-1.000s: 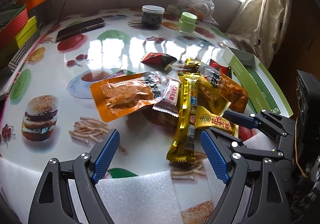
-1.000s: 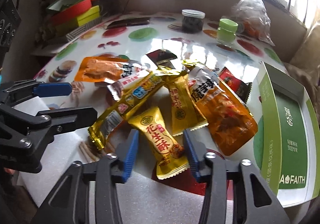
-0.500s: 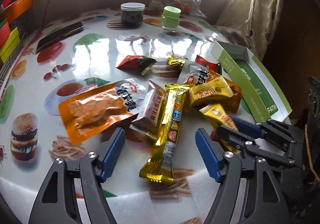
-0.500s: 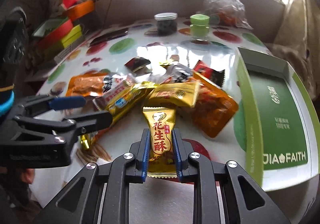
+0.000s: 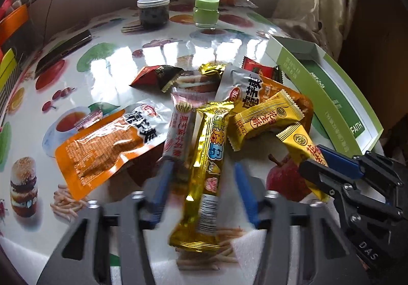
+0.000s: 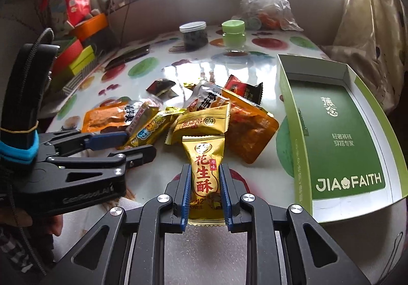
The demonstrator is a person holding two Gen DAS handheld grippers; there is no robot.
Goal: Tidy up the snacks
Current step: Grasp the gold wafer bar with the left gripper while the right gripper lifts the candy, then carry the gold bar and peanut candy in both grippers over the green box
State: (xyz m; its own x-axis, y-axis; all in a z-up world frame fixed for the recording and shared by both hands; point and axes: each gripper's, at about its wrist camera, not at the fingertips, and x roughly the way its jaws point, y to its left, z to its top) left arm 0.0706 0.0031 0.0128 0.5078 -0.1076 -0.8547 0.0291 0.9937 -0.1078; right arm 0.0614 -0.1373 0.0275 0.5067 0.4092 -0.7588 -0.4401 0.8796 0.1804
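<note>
Clamping peanut candy (image 6: 205, 175), right hand-held gripper (image 6: 205, 183); green box (image 6: 341, 137) beside.

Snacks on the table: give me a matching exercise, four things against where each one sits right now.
Things:
1. gold peanut candy packet
2. long gold foil bar
3. green-lidded jar
4. green cardboard box

Places:
A. far side of table, beside dark jar
B. right of the snack pile
C. clamped in right gripper
D. between open left gripper jaws

Pairs: 1-C, 2-D, 3-A, 4-B
</note>
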